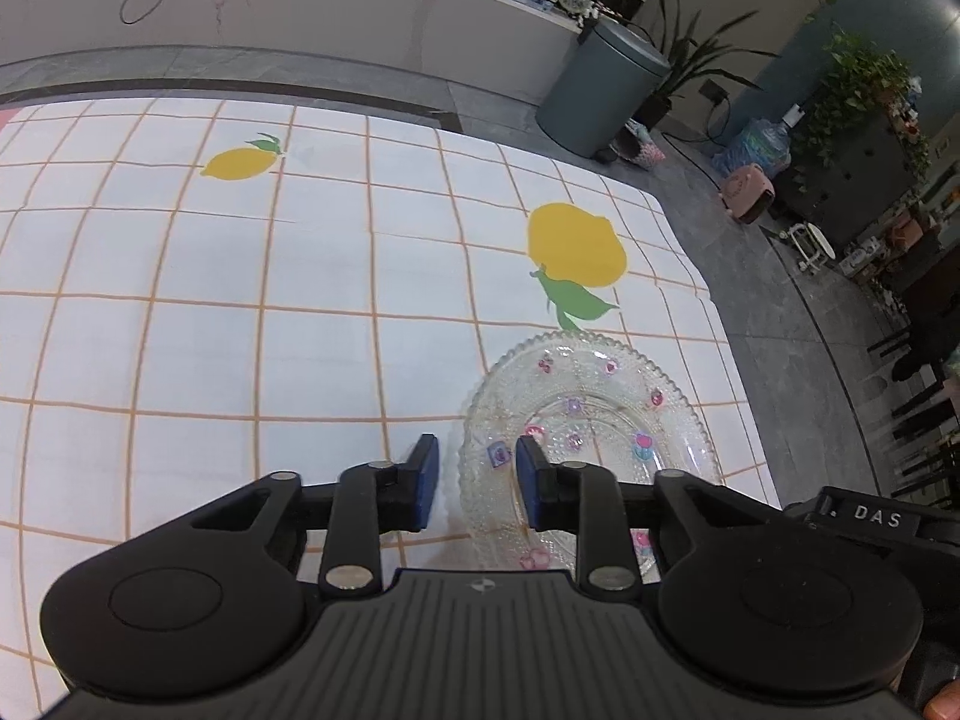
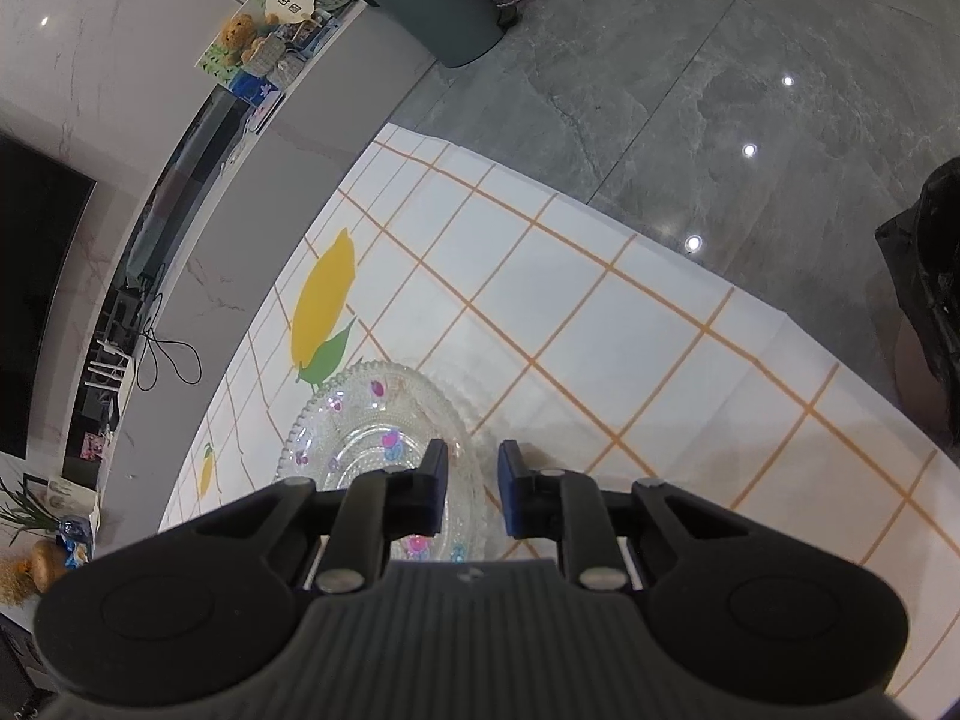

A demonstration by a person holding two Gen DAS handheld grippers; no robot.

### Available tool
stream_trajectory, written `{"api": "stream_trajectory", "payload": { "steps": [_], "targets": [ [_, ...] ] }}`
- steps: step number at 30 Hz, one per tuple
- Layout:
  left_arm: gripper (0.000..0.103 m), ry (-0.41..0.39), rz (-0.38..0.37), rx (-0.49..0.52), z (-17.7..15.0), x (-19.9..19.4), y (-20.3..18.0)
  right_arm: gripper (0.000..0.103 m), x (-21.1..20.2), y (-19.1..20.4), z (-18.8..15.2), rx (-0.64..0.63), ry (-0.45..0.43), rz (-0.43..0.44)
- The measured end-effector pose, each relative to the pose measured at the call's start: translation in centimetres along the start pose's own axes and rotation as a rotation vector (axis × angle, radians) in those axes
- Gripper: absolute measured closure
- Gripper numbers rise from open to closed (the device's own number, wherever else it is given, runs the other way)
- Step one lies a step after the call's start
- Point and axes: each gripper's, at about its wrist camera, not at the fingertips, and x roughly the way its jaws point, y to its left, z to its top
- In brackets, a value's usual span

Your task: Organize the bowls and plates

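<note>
**Beaded glass plate between two open grippers**

Left wrist view: the left gripper (image 1: 477,468), matte black with blue pads, has its jaws released astride the near-left rim of a clear, bead-textured glass plate (image 1: 606,402) with a scalloped edge and small coloured motifs. The plate lies on a smooth white tablecloth (image 1: 240,312) gridded in orange, printed with lemons.

Right wrist view: the right gripper (image 2: 474,474) is likewise released, its left finger over the glass plate (image 2: 360,420), its right finger beyond the rim. A round grey bin (image 2: 444,6) stands far off on the polished stone floor.

even, soft indoor light — ceiling lamps glare as white spots on the floor (image 2: 750,120); sharp focus, strong fisheye bending at the edges.
</note>
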Motion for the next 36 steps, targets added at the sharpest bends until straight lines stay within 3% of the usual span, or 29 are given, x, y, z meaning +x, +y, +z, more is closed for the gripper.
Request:
{"api": "stream_trajectory", "payload": {
  "steps": [4, 15, 28, 36],
  "targets": [
    [0.087, -0.009, 0.010, 0.004, -0.1, 0.1, -0.1, 0.095, 0.2, -0.3, 0.0, 0.012, 0.009, 0.011],
    [0.091, -0.031, 0.031, 0.000, -0.3, -1.0, -0.5, 0.097, 0.1, -0.2, 0.1, 0.015, 0.020, 0.015],
    [0.093, -0.098, 0.057, -0.056, -1.6, -6.5, 0.6, 0.101, -1.4, 0.9, -1.1, 0.025, 0.082, 0.111],
    [0.094, -0.167, 0.063, -0.116, -4.1, -11.2, 1.5, 0.101, -4.0, 2.2, -3.3, -0.025, 0.110, 0.172]
  ]
}}
